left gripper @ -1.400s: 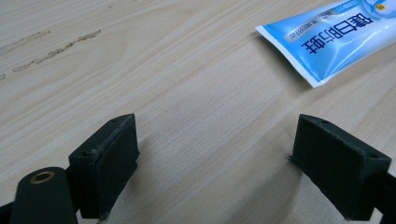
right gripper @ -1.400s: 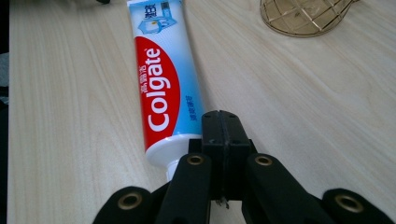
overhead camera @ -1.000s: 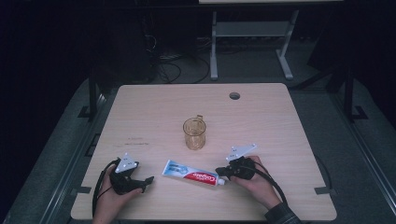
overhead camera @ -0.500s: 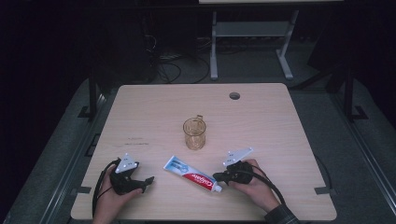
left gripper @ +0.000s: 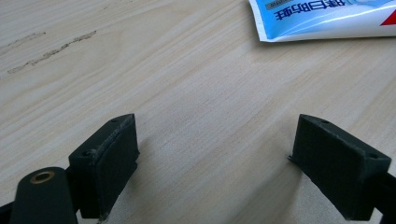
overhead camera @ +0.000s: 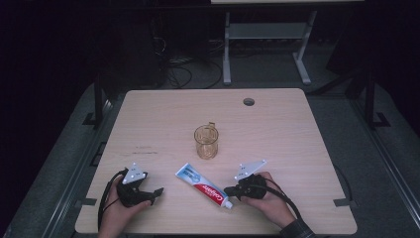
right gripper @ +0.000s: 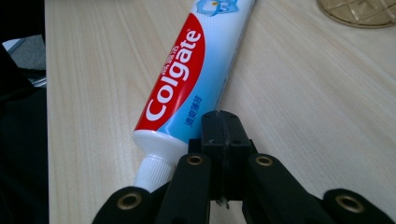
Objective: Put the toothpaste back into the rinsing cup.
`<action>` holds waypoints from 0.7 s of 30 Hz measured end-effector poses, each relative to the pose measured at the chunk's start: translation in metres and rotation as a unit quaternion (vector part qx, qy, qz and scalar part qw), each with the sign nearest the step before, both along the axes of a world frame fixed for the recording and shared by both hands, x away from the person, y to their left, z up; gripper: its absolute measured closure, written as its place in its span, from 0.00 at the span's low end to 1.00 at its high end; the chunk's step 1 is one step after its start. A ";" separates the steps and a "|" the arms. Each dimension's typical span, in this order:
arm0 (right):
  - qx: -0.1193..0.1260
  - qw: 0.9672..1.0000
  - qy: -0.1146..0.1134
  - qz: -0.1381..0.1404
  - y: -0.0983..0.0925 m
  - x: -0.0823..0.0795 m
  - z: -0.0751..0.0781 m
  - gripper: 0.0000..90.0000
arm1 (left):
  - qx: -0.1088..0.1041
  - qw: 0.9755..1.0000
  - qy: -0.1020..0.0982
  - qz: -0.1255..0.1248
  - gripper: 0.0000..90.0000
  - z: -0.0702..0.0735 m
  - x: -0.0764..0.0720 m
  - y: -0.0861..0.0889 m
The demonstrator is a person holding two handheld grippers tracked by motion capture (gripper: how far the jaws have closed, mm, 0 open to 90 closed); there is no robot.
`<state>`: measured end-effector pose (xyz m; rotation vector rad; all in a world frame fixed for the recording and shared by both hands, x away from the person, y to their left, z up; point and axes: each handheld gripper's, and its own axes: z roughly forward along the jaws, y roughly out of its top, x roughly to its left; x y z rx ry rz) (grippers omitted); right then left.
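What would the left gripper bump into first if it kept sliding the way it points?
Probably the toothpaste tube. The left gripper has open jaws over bare table, and the tube's flat end lies ahead, somewhat off to one side, so it might just clip it.

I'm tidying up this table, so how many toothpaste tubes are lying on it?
1. The single Colgate toothpaste tube lies flat near the front edge of the table, between the two grippers, in front of the amber glass mug. Nothing on the table could hide another.

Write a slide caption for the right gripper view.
Right gripper, jaws shut and empty, resting beside the cap end of a Colgate toothpaste tube on the wooden table.
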<state>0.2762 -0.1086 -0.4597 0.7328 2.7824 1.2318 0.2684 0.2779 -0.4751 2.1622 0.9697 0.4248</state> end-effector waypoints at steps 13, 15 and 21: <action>0.015 0.999 -0.006 -0.037 -0.001 0.001 0.012 0.76 | -0.001 1.000 0.000 0.000 0.14 0.000 0.000 0.000; 0.014 0.999 -0.006 -0.039 0.000 0.001 0.014 0.73 | 0.000 1.000 0.000 0.000 0.14 0.000 0.000 0.000; 0.014 0.999 -0.010 -0.048 0.006 0.003 0.019 0.65 | -0.001 1.000 0.000 0.000 0.14 0.000 0.000 0.000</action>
